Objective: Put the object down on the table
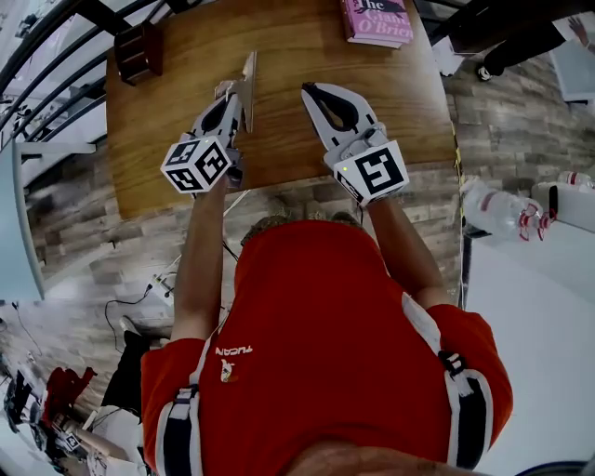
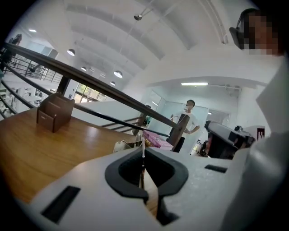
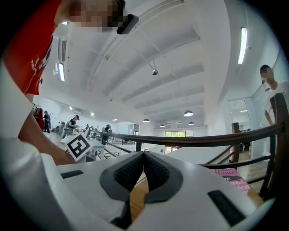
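The left tool point(image 2: 143, 152) has its jaws pressed together on a thin, flat, pale grey object point(image 1: 248, 88). It grips the object by the near end, so from the tool's own view the object shows edge-on as a sliver between the pads. The object stands on edge and runs on ahead of the tool over the brown wooden desk point(image 1: 279, 42). Whether its lower edge touches the wood, I cannot tell. Held low and steady like this, it seems poised for setting down, so the task looks close to its last step: lower, then let go.

Just to the right, the right tool point(image 1: 321, 93) has its jaws closed together with nothing between them, apparently parked clear of the drop spot.

Farther ahead and left of the left tool sits a small dark brown wooden box point(image 1: 139, 51). Ahead and right of the right tool, at the desk's far edge, lies a pink paperback book point(image 1: 376, 19).
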The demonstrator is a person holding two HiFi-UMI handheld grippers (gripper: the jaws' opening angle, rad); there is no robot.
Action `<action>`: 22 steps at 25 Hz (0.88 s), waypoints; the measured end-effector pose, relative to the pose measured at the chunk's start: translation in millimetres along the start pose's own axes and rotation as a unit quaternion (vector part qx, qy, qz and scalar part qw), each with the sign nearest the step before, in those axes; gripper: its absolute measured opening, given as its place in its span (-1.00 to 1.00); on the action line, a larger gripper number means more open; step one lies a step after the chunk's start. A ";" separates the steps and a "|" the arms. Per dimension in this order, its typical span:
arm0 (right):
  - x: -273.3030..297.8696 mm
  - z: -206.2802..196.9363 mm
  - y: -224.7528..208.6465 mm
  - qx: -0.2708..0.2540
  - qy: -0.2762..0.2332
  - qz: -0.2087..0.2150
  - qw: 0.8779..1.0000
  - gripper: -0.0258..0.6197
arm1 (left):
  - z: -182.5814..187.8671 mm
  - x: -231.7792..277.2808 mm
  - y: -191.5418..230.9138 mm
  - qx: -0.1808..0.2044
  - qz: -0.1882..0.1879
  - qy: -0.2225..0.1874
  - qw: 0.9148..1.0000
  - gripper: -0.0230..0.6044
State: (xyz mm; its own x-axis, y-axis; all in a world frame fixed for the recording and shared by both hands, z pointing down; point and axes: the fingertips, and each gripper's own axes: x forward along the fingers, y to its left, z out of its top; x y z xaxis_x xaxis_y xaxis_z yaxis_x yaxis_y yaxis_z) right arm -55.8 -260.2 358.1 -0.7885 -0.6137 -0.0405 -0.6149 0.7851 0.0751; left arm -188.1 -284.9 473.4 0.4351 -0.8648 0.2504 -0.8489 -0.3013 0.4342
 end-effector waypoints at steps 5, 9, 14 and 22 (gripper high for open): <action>8.0 -10.4 -3.3 0.003 0.014 -0.004 1.000 -0.84 | -22.7 24.7 13.1 -0.015 -0.003 0.052 0.999 -0.90; 9.4 -17.6 -6.3 0.009 0.023 -0.007 1.000 -0.84 | -40.0 38.0 23.5 -0.038 -0.001 0.089 0.995 -0.90; 10.3 -24.0 -9.9 0.009 0.030 -0.008 0.999 -0.84 | -59.5 50.2 38.2 -0.084 0.004 0.129 0.988 -0.89; 6.7 -25.2 -13.3 0.012 0.033 -0.013 0.999 -0.84 | -67.0 57.4 46.6 -0.093 0.014 0.159 0.983 -0.89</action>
State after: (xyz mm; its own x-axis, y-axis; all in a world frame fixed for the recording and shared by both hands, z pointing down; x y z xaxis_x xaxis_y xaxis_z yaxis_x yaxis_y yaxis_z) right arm -52.6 -276.9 381.9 -0.7695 -0.6382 0.0233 -0.6366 0.7695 0.0505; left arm -182.6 -321.8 565.9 0.5091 -0.6937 0.5095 -0.8052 -0.1747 0.5667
